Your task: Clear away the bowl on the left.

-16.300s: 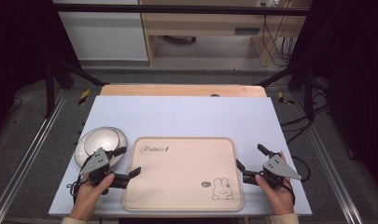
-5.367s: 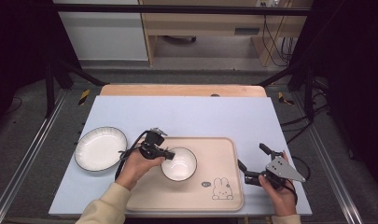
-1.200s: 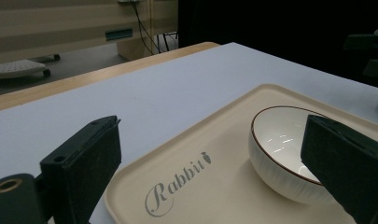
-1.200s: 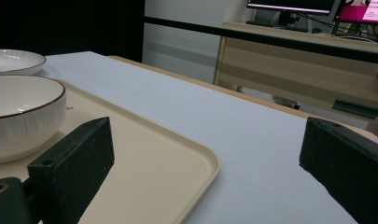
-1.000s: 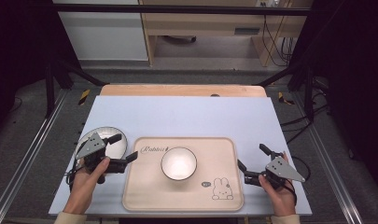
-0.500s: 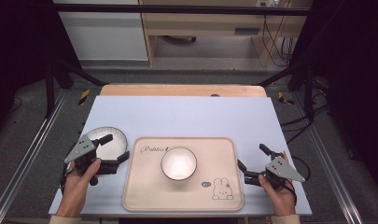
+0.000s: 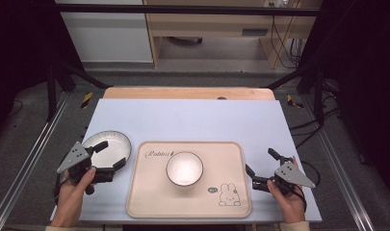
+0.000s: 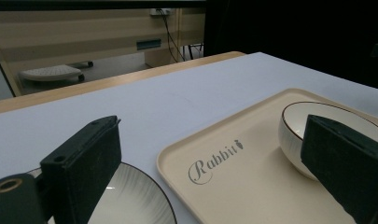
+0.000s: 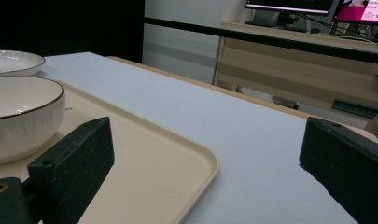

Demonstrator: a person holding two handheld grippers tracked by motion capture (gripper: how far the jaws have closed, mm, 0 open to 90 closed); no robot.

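Observation:
A white bowl (image 7: 184,168) with a dark rim stands in the middle of the cream "Rabbit" tray (image 7: 149,202); the left gripper view has the bowl (image 8: 298,126) at right, the right gripper view has the bowl (image 9: 18,116) at left. A white plate (image 7: 110,144) lies on the table left of the tray. My left gripper (image 7: 110,154) hovers open at the plate's near edge, holding nothing. My right gripper (image 7: 261,161) rests open beside the tray's right edge, empty.
The tray (image 9: 154,158) lies on a pale blue table top (image 7: 192,118) with a wooden strip along its far edge. Metal frame rails run down both sides of the table. The person's hands come in at the bottom corners.
The bowl went from the plate onto the tray earlier. Over the last second my left gripper drew back leftward and nearer, off the plate's centre. The right gripper stayed still.

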